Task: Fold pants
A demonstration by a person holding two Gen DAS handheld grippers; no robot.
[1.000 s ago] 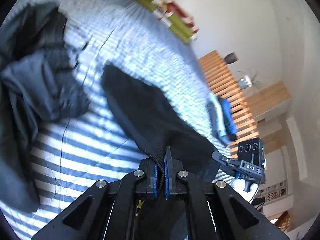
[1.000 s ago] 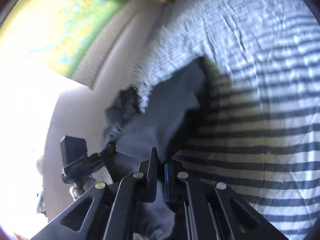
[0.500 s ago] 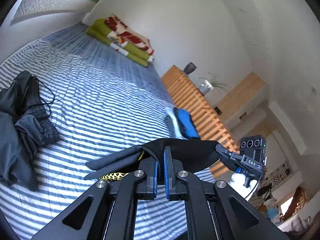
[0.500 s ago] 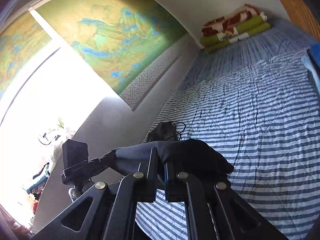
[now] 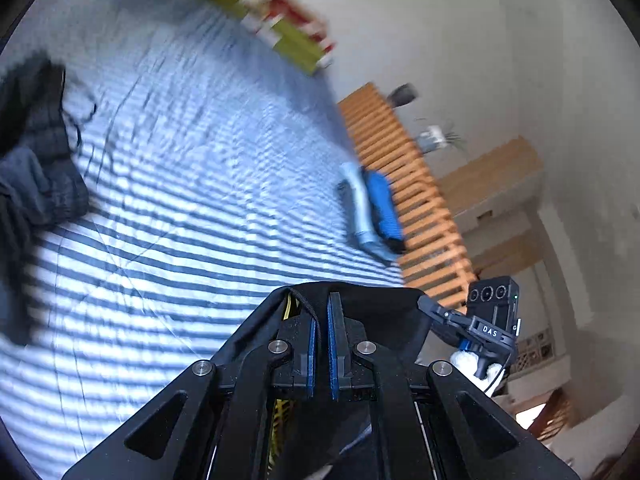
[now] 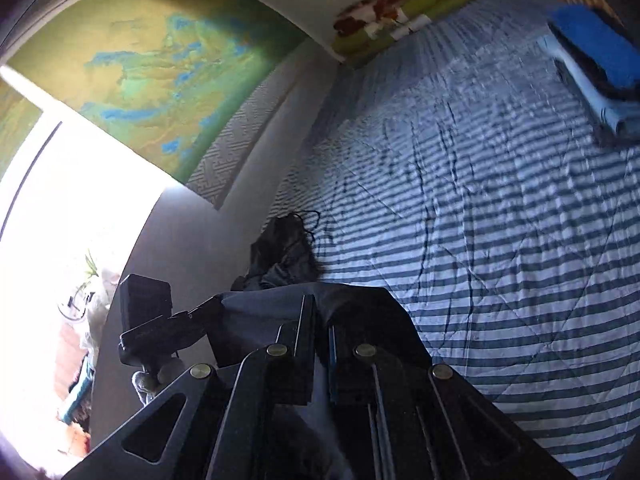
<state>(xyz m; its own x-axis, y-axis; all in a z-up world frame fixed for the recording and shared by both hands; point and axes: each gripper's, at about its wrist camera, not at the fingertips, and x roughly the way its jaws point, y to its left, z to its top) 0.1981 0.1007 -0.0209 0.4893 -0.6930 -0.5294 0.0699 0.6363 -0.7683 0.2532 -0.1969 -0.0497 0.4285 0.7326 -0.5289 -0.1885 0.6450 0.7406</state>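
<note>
The left tool (image 5: 321, 344) is clamped on the dark pants (image 5: 372, 308), a thin black drawstring pinched between its blue pads and the cloth draped over its fingertips; the right tool (image 6: 320, 344) likewise grips a fold of the same pants (image 6: 360, 304), which hang between the two tools above the bed (image 6: 500, 240) rather than lying on it. To the right of the left tool appears the other handheld rig (image 5: 488, 320), its bracket lettered "DAS", the only writing that can be read. Beyond both tools spreads the blue-and-white striped bedcover (image 5: 180, 208), creased and blurred by motion in the left view. To the left of the left tool lies a heap of dark grey clothes (image 5: 36, 168) with a loose black cord; ahead and to the right, a small stack of folded blue clothes (image 5: 376, 208) rests at the edge of the bed beside a slatted wooden frame (image 5: 408, 200). At the far end of the bed sit red, white and green rolled bedding (image 6: 400, 12). In the right view a green and blue wall map (image 6: 168, 72) hangs above a bright window (image 6: 60, 220).
</note>
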